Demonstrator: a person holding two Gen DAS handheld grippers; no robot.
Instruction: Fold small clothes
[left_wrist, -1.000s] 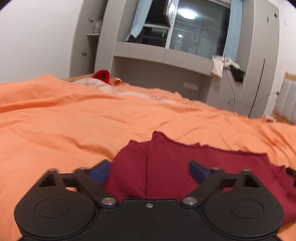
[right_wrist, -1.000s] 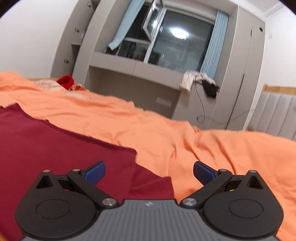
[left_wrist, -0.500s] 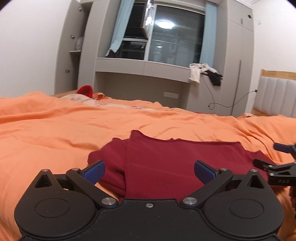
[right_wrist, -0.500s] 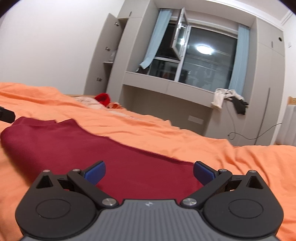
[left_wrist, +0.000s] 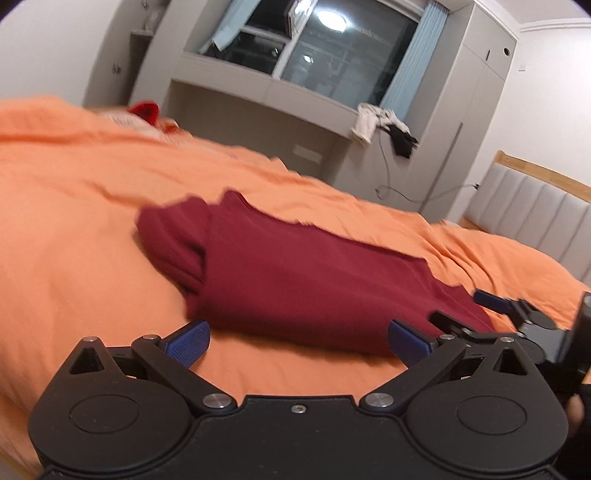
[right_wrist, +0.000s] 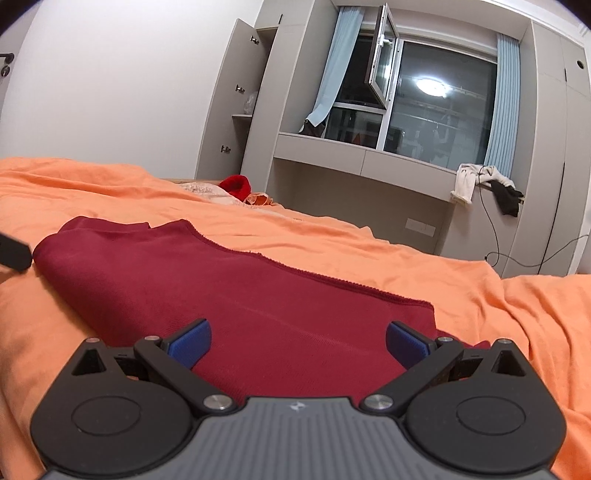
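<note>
Blue-padded fingers (left_wrist: 188, 341) of the left gripper (left_wrist: 297, 341) stood spread wide with nothing between them, hovering at the bottom of the left wrist view just short of the near edge of the dark red knit garment (left_wrist: 295, 273), and the fingers (right_wrist: 188, 341) of the right gripper (right_wrist: 297, 341) were likewise spread and empty, low over the same cloth at the bottom centre of the right wrist view. That dark red garment (right_wrist: 221, 291) lay across the middle of both frames on the rumpled orange bedspread (left_wrist: 74, 221), already doubled over itself: a top layer with a straight stitched hem ran diagonally toward the right, and at the left end a rounded lower roll of fabric, perhaps a tucked sleeve, stuck out from beneath it. Judging by this, at least one fold seemed done and the piece formed a long flat band, though whether it was meant to be halved again could not be told; a further fold end to end and a smoothing of the left bulge looked like what remained. At the right edge of the left wrist view the right gripper (left_wrist: 513, 314) showed beside the garment's right end. Farther back, in the upper left of both frames, a small bright red item (right_wrist: 234, 184) sat on pale cloth near the grey window cabinet (right_wrist: 369, 162), possibly more clothes awaiting folding
</note>
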